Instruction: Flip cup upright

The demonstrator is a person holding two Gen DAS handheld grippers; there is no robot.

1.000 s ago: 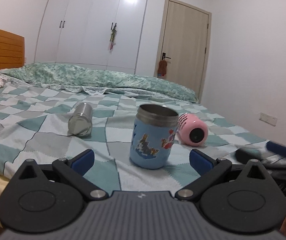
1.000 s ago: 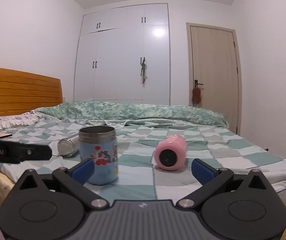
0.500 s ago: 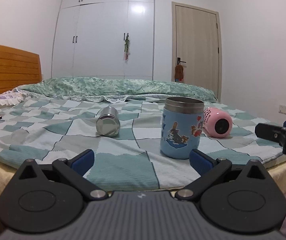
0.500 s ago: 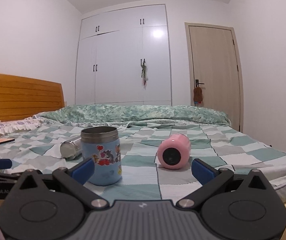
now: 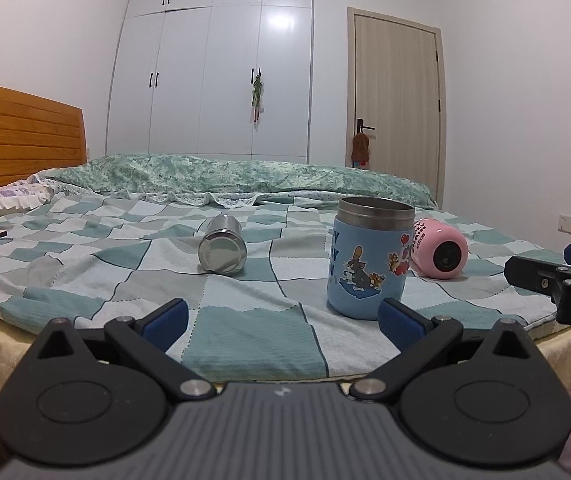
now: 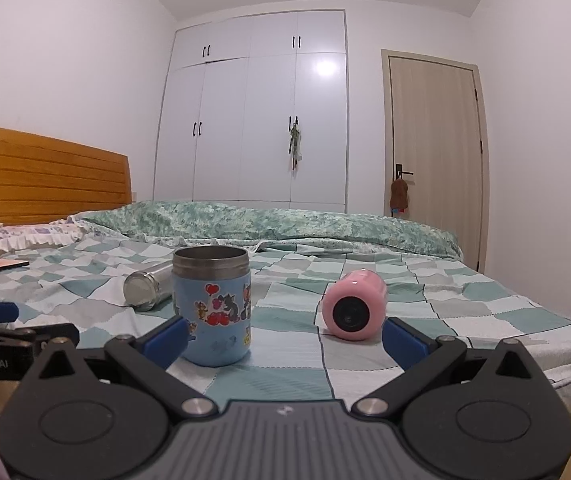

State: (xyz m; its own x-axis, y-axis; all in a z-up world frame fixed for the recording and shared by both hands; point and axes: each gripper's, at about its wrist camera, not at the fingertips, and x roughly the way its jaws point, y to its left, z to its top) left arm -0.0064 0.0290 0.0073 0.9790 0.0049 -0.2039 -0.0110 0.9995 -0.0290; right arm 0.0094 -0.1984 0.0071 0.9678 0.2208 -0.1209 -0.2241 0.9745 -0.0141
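Left wrist view: the left gripper (image 5: 281,316) hangs at the bed's (image 5: 245,344) near edge, fingers spread wide, holding nothing. On the checked blanket, a blue cartoon cup (image 5: 369,256) stands upright, mouth up. A steel cup (image 5: 223,250) lies on its side to its left; a pink cup (image 5: 441,248) lies on its side behind and to its right.

Right wrist view: the right gripper (image 6: 285,338) is likewise spread and empty, its gap framing the stretch between the blue cup (image 6: 213,312) and the pink cup (image 6: 353,306). The pink one looks the likely next target: approach square to its side, clamp mid-body, lift clear of the soft blanket before turning, and set it down flat, away from the blue cup.
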